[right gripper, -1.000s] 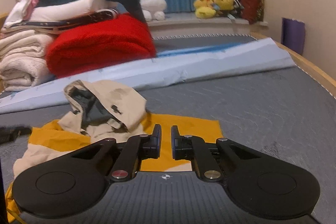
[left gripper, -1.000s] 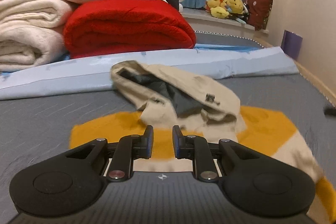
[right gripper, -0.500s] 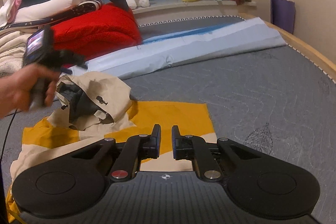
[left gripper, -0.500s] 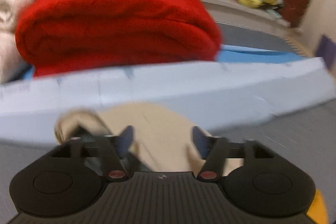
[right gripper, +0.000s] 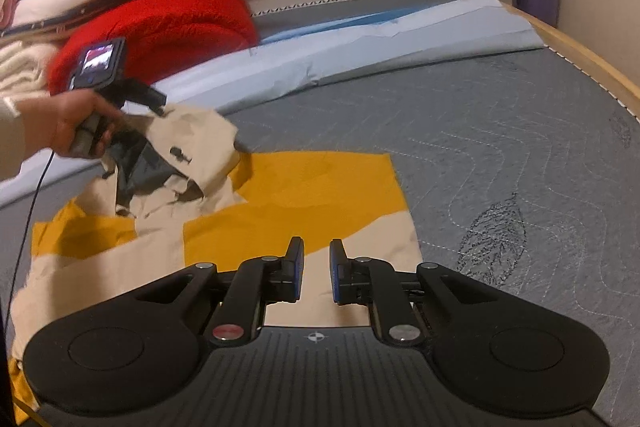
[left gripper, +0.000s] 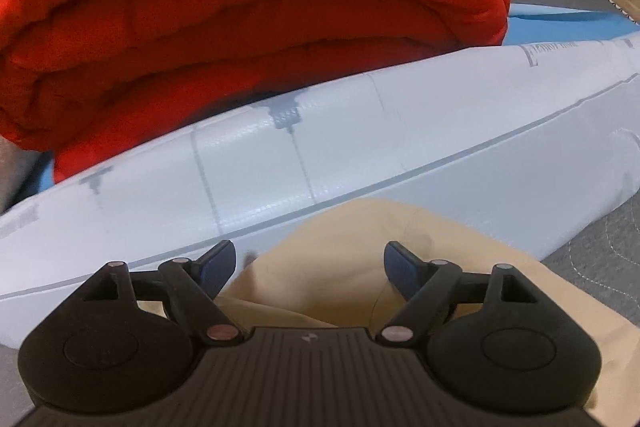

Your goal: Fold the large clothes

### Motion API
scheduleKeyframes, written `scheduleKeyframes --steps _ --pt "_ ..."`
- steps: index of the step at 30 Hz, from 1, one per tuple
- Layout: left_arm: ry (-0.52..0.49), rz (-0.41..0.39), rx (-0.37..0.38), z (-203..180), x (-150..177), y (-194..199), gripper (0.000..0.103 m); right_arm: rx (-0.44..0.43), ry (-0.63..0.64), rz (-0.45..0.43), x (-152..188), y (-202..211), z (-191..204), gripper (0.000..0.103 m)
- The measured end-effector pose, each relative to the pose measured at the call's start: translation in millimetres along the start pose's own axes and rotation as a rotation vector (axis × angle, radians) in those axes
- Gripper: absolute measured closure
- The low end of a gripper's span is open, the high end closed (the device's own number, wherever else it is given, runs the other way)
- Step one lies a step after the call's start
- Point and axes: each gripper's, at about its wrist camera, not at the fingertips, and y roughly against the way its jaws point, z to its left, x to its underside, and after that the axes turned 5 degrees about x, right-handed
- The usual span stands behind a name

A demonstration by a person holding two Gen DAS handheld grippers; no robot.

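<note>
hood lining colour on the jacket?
Dark grey, inside the beige hood of the jacket; clearest in the right wrist view.

Beige-and-yellow hooded jacket [right gripper: 256, 203] spread on grey quilted mattress [right gripper: 500, 155]. Left hand [right gripper: 76, 123] holds left gripper [right gripper: 160, 107] at beige hood [right gripper: 192, 143]. Right gripper [right gripper: 316, 269] above jacket hem, jaws nearly together, nothing between. Red blanket [right gripper: 160, 31] behind.

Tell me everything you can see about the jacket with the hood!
The jacket is soft beige cloth with big mustard-yellow patches, lying spread out and rumpled on the grey quilted bed. Its hood has a dark grey lining and is bunched at the top. The left gripper, jaws opening, is over the hood. The right gripper hovers above the lower edge.
</note>
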Motion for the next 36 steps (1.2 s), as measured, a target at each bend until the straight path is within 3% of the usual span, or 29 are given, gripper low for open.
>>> scheduleKeyframes --steps 2,4,6,11,17,21,25,27,30,31,36 --pt "-0.014 -0.003 0.024 -4 6 -3 0.032 0.003 0.001 0.007 1 -2 1 0.089" --pt "-0.033 0.016 0.08 -9 12 -4 0.091 0.0 -0.004 0.014 1 -3 2 0.089" --pt "-0.096 0.002 0.072 -16 17 4 0.103 -0.007 -0.006 0.018 1 -2 4 0.089" --pt "-0.126 -0.118 0.147 -13 23 65 0.103 -0.019 -0.008 0.001 -3 5 7 0.089" --pt "-0.177 -0.279 0.278 -19 61 194 0.103 -0.028 -0.061 -0.037 -11 21 1 0.089" --pt "-0.211 -0.376 0.391 -30 137 309 0.103 -0.052 -0.129 -0.072 -15 32 -5 0.089" --pt "-0.244 -0.419 0.437 -51 260 405 0.103 -0.081 -0.184 -0.129 -17 46 -11 0.089" --pt "-0.222 -0.344 0.465 -63 325 421 0.103 -0.091 -0.209 -0.155 -17 50 -14 0.088" --pt "-0.197 -0.148 0.42 -78 390 408 0.099 -0.114 -0.252 -0.162 -16 51 -18 0.07" --pt "-0.149 -0.115 0.414 -75 398 405 0.099 -0.133 -0.264 -0.149 -15 49 -18 0.068" --pt "0.251 -0.204 0.379 -12 369 396 0.095 -0.249 -0.307 -0.049 -7 32 -6 0.068"
